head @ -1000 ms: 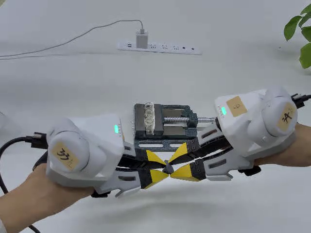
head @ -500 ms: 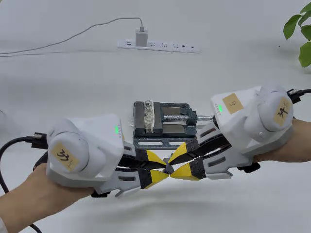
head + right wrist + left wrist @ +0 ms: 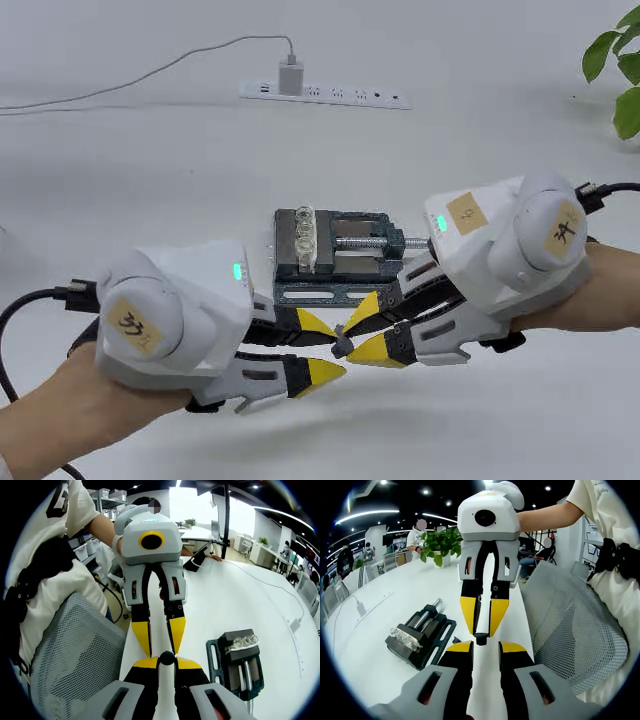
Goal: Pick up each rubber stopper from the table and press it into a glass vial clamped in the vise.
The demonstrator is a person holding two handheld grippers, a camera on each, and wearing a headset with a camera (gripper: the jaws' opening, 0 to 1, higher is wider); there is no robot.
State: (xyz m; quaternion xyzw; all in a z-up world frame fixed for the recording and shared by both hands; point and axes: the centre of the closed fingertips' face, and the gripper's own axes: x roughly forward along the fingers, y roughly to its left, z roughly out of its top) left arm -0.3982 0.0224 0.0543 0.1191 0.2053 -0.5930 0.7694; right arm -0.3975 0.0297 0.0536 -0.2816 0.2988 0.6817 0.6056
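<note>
Stopper [image 3: 166,658] pinched at right gripper [image 3: 348,341] tips; left gripper [image 3: 486,650] jaws apart. Slip risked if pressed off-axis into vial [image 3: 305,238].

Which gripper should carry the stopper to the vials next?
Right: the right gripper grips the rubber stopper, while the left gripper has its jaws open. The vise lies just beyond both.

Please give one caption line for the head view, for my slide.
Right gripper holds a rubber stopper near the vise; left gripper is open.
</note>
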